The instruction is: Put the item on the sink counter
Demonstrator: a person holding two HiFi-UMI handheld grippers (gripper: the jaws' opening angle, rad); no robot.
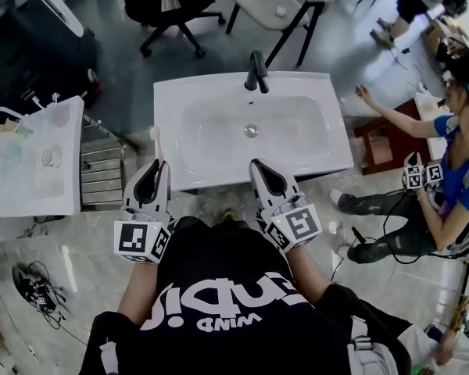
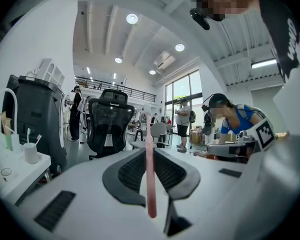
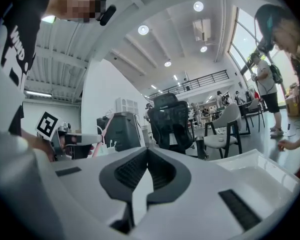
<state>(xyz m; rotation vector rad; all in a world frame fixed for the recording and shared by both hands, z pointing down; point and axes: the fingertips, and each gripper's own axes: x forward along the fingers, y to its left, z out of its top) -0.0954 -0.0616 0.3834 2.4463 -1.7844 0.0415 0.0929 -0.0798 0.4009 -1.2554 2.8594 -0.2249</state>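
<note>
Both closed: left gripper (image 1: 158, 165) fingers (image 2: 126, 173) pinch pink toothbrush (image 2: 150, 184), right gripper (image 3: 148, 152) empty.

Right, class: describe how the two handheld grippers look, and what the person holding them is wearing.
Both the left gripper and the right gripper have white, wedge-shaped bodies that taper to two jaws lined with black ribbed pads. Each carries a cube with black-and-white square markers at its rear. The person wears a short-sleeved black T-shirt with white lettering.
</note>
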